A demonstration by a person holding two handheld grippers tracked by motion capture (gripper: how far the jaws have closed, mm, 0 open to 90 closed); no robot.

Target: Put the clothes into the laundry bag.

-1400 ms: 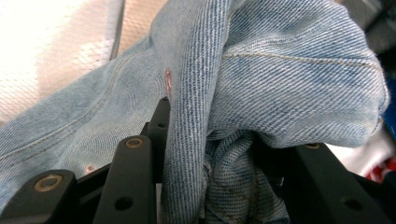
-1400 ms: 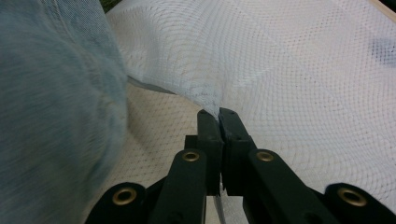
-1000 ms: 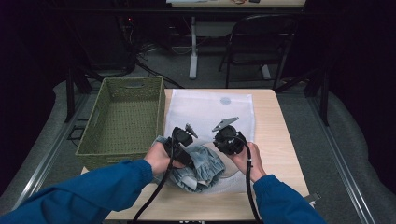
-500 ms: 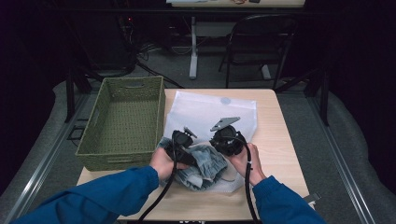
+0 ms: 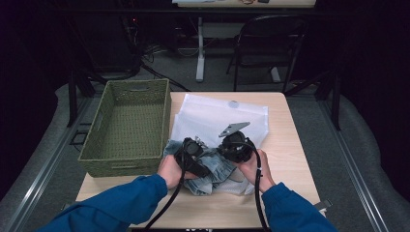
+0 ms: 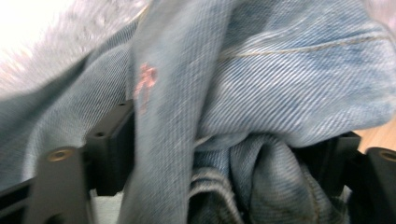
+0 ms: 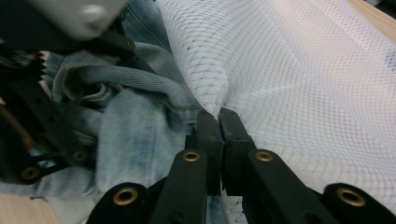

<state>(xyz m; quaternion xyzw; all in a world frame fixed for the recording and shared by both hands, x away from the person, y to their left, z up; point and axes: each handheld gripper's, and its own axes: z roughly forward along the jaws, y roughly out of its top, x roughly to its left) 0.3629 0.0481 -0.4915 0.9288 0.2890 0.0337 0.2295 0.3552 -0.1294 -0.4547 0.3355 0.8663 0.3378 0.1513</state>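
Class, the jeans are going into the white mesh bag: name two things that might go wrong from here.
1. The left gripper has just been opening around the bunched jeans, so they may slump out.
2. The right gripper pinches only a small fold of the mesh bag; it might slip free and the mouth close.

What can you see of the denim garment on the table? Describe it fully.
The denim garment is light blue, faded, crumpled in a heap at the near edge of the white mesh bag. Seams, stitching and a small pink mark show. Its folds lie between the left gripper's jaws, which have just been opening. The right gripper pinches the mesh beside it.
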